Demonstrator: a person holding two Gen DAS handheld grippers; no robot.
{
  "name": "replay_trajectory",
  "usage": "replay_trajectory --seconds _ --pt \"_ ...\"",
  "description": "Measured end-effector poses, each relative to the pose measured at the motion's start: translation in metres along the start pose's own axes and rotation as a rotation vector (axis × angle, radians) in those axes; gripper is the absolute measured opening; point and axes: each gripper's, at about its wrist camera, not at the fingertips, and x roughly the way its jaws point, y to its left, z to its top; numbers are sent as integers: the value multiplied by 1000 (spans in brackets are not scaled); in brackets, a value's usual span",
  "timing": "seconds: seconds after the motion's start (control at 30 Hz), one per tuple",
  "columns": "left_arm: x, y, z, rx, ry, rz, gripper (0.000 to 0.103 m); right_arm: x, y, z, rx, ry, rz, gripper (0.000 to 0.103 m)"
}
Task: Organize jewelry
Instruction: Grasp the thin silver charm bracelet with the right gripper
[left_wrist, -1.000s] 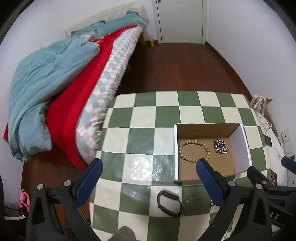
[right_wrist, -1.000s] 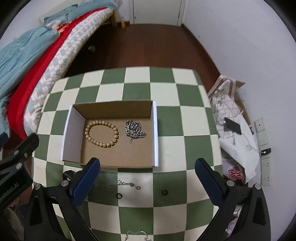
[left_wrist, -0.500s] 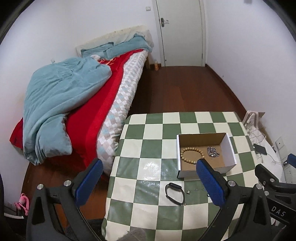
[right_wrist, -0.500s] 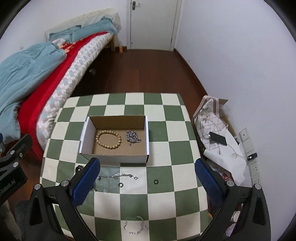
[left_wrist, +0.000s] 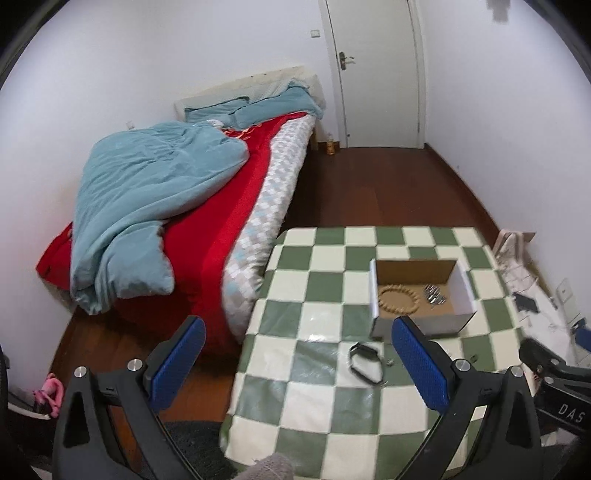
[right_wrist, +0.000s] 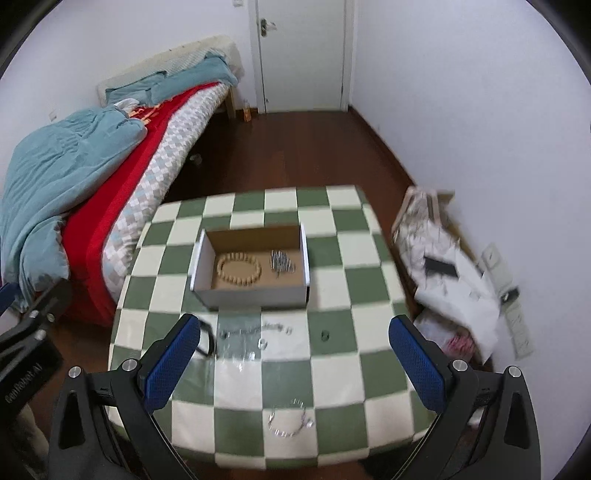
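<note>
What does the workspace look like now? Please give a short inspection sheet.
Surface: checkered tablecloth, green and white.
Job's things: cardboard box holding bead bracelet and silver chain; black band, thin chain, small rings and silver bracelet lie outside it.
Clutter: nothing seen on the table.
Grippers: left gripper and right gripper open, empty.
Cables: nothing seen.
Surroundings: bed, door, papers on the floor.

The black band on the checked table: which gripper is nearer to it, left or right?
Left. The black band lies just ahead between the left gripper fingers; the right gripper has it off by its left fingertip.
</note>
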Motion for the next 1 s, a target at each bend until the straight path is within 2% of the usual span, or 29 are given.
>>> replay_trajectory --seconds 0.1,0.23,0.27,0.33,0.4,0.47,0.5,0.53,0.57,0.6,0.63,0.67,0.8,0.9,1.0 --pt "16 2 -23 22 53 41 103 33 -16 -30 68 134 35 103" --pt "44 3 -56 35 154 80 103 86 -31 -74 109 287 29 101" --pt "51 3 -64 42 175 93 103 100 -33 -86 115 323 29 99" --pt "62 2 -77 53 213 114 103 127 -39 -109 138 395 26 78" --pt "73 3 -86 52 250 124 103 148 -42 -126 157 444 22 73" --pt "82 4 -93 47 284 126 103 163 -41 -138 159 470 19 72" --pt "86 4 -96 46 299 128 103 166 -38 -142 146 460 6 71" --pt "89 4 -98 45 308 128 103 164 -35 -141 125 433 -6 61" --pt "91 3 -98 45 314 127 103 163 -29 -141 99 427 -19 60" --pt "95 2 -99 46 321 126 103 161 -23 -141 70 408 -45 52" --pt "98 1 -99 47 328 125 103 158 -17 -140 32 375 -72 31" --pt "101 0 -99 47 336 123 103 156 -14 -139 10 349 -70 15" --pt "119 0 -93 13 368 87 103 153 -16 -130 3 312 -80 3" --pt "141 2 -86 -62 412 27 102 148 -30 -115 67 292 -41 3" --pt "172 -1 -81 -159 484 -69 102 137 -41 -99 117 252 -2 3"
